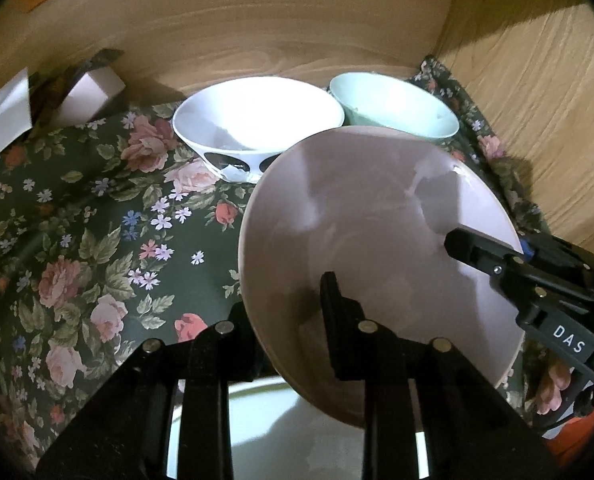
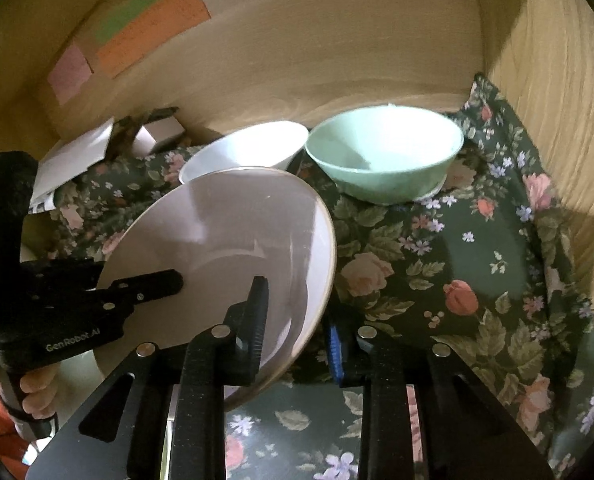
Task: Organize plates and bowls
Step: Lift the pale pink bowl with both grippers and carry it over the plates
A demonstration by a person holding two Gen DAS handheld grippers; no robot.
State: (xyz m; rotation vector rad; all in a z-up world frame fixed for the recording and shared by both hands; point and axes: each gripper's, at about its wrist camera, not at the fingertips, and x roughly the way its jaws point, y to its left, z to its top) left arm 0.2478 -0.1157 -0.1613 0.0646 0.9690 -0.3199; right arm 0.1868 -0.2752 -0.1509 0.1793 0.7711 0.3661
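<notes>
A pale pink plate [image 1: 369, 232] [image 2: 225, 232] is held tilted above the floral cloth, one gripper on each side. My left gripper [image 1: 285, 320] is shut on its near rim, one finger over the plate's face and one under it. My right gripper [image 2: 297, 328] is shut on the opposite rim, its blue-padded finger [image 2: 335, 340] beneath. Each wrist view also shows the other gripper: the right one [image 1: 469, 248] and the left one [image 2: 157, 280]. Behind the plate stand a white bowl [image 1: 257, 120] [image 2: 253, 140] and a mint green bowl [image 1: 393, 108] [image 2: 385, 148].
A dark floral cloth [image 1: 97, 220] [image 2: 437, 260] covers the shelf floor, with wooden walls behind and to the right. Small boxes [image 1: 89, 96] sit at the back left. Another pale plate [image 1: 281, 432] lies under my left gripper. Coloured notes [image 2: 149, 28] hang on the back wall.
</notes>
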